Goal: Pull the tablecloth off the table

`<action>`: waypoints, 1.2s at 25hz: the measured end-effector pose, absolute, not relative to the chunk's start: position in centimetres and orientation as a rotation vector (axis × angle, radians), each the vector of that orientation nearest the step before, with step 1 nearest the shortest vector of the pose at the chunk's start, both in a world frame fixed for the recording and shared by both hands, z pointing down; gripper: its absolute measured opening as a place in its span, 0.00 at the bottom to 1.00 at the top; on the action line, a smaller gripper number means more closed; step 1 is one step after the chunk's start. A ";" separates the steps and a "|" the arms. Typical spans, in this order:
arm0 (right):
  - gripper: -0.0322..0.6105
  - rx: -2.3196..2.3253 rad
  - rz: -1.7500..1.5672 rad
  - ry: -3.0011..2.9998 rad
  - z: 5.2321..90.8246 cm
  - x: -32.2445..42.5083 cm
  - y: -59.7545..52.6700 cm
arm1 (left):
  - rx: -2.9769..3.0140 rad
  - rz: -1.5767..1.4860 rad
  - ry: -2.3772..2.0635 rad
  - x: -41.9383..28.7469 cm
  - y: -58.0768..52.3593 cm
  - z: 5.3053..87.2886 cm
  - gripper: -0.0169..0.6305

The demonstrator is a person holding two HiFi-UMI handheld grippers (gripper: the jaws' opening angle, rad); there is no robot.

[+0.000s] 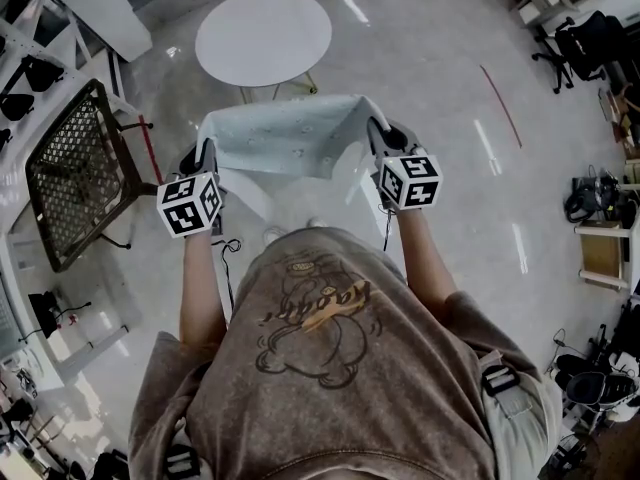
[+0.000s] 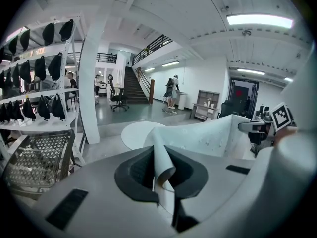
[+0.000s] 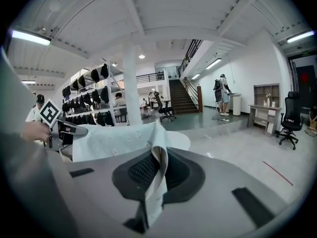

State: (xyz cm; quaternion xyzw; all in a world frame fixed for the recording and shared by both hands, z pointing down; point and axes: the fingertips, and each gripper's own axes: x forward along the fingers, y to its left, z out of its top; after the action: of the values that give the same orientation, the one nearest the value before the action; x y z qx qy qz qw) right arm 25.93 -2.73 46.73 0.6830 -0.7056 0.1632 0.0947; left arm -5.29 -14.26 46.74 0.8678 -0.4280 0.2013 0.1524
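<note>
A pale blue-white tablecloth (image 1: 285,136) with small dots hangs stretched between my two grippers, lifted clear of the round white table (image 1: 263,36) beyond it. My left gripper (image 1: 203,158) is shut on the cloth's left corner, and the fabric (image 2: 163,167) folds between its jaws. My right gripper (image 1: 379,140) is shut on the right corner, with the cloth (image 3: 157,175) pinched and hanging from its jaws. The bare table top (image 2: 136,133) shows past the cloth in the left gripper view and behind the cloth edge (image 3: 181,142) in the right gripper view.
A dark mesh chair (image 1: 80,173) stands at my left. White shelving with black caps (image 2: 34,68) lines the left wall beside a white pillar (image 2: 89,83). Office chairs and gear (image 1: 585,43) sit at the right. People stand far off near the stairs (image 2: 171,93).
</note>
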 end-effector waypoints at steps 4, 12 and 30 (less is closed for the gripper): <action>0.08 2.020 0.497 -2.095 47.0 25.8 -2.6 | 2.485 0.585 -1.228 -5.4 -14.0 46.9 0.08; 0.07 2.022 0.517 -2.114 47.3 25.4 -3.1 | 2.452 0.556 -1.249 -5.9 -14.1 47.1 0.07; 0.07 2.048 0.541 -2.160 47.3 25.4 -3.3 | 2.444 0.520 -1.235 -5.7 -14.0 47.5 0.07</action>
State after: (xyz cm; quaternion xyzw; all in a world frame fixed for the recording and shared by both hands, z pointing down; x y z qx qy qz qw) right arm 25.39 -3.30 47.29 0.6759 -0.7127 0.1784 0.0581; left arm -5.74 -13.99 47.54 0.8630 -0.4363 0.1838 0.1764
